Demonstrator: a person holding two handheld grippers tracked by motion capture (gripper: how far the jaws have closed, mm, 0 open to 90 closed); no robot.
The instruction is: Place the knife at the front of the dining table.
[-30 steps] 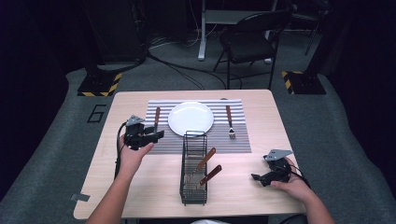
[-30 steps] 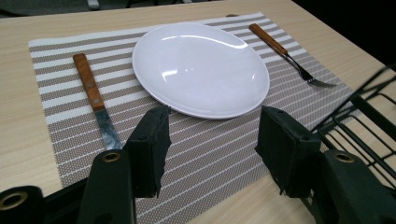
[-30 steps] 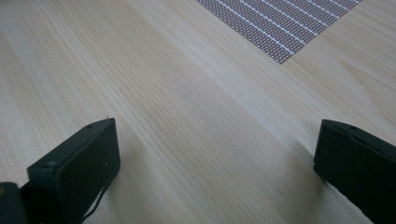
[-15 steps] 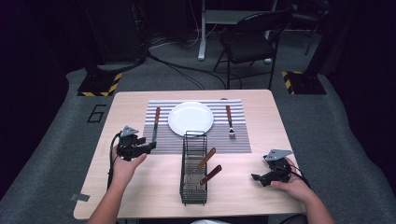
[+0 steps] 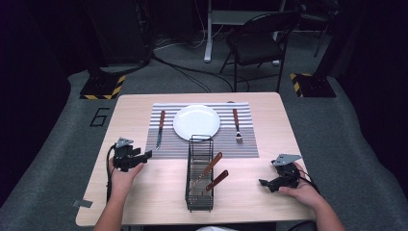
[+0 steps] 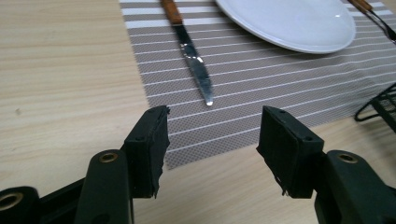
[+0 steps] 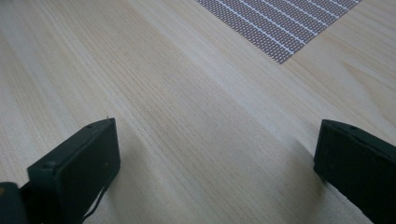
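My left gripper [image 5: 146, 155] hovers low over the table's left side, just off the near left corner of the striped placemat [image 5: 250, 144]. It is open with nothing between its jaws. In the left gripper view [image 6: 212, 126] it points at the tip of a wooden-handled knife [image 6: 194, 65] lying on the placemat [image 6: 261, 88], left of the white plate [image 6: 289, 21]. A fork [image 5: 236, 125] lies right of the plate [image 5: 196, 121]. My right gripper [image 5: 264, 183] rests at the near right of the table, open and empty. In its own view [image 7: 217, 135] it faces bare wood.
A black wire basket [image 5: 199, 173] stands at the near middle of the table between the two grippers, holding two wooden-handled utensils [image 5: 211, 166]. Its corner shows in the left gripper view [image 6: 380, 105]. A chair [image 5: 262, 43] and cables lie on the floor beyond the far edge.
My left gripper has moved left and toward the near edge, sinking lower to the table, away from the knife. The right gripper has not moved.
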